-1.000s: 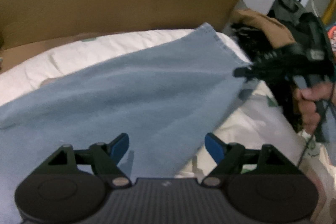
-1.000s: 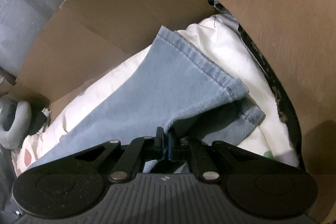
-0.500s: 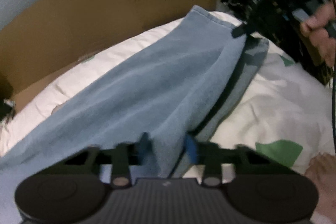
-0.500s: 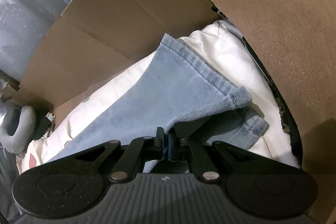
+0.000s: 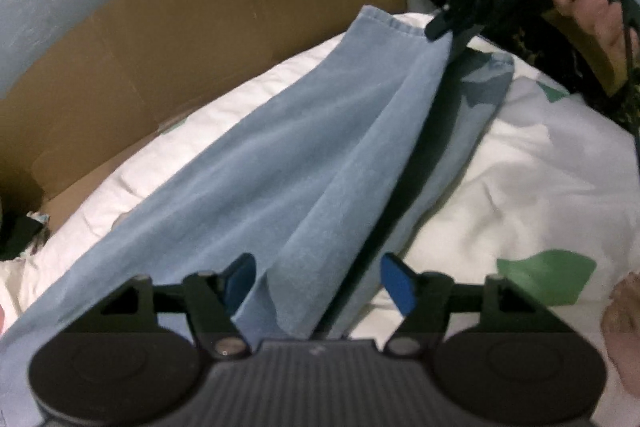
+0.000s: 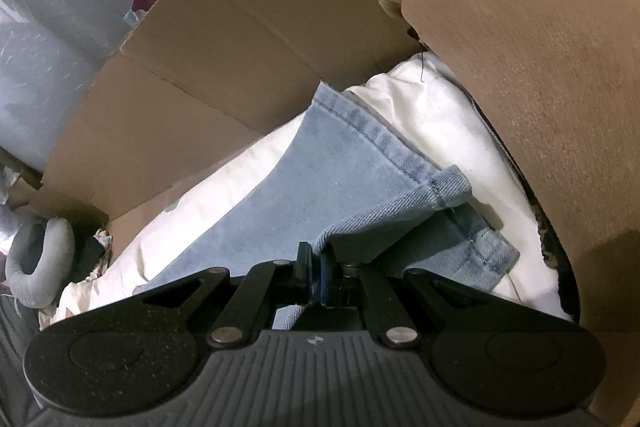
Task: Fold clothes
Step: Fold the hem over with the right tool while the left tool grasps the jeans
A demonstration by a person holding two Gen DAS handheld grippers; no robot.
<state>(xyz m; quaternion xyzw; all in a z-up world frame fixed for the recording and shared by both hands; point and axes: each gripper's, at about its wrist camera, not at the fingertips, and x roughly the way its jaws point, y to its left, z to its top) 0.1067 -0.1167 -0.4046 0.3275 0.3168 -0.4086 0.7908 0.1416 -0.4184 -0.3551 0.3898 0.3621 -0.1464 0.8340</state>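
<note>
Right gripper pinches jeans; left gripper (just reopening) straddles a fold.

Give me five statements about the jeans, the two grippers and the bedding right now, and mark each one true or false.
1. The right gripper is clamped on the jeans near the hem. True.
2. The left gripper is shut tight on the denim. False: its fingers stand apart, having just been opening, with a fold between them.
3. The jeans lie on white bedding. True.
4. The jeans are black. False: light blue.
5. A cardboard box stands behind the bedding. True.
</note>
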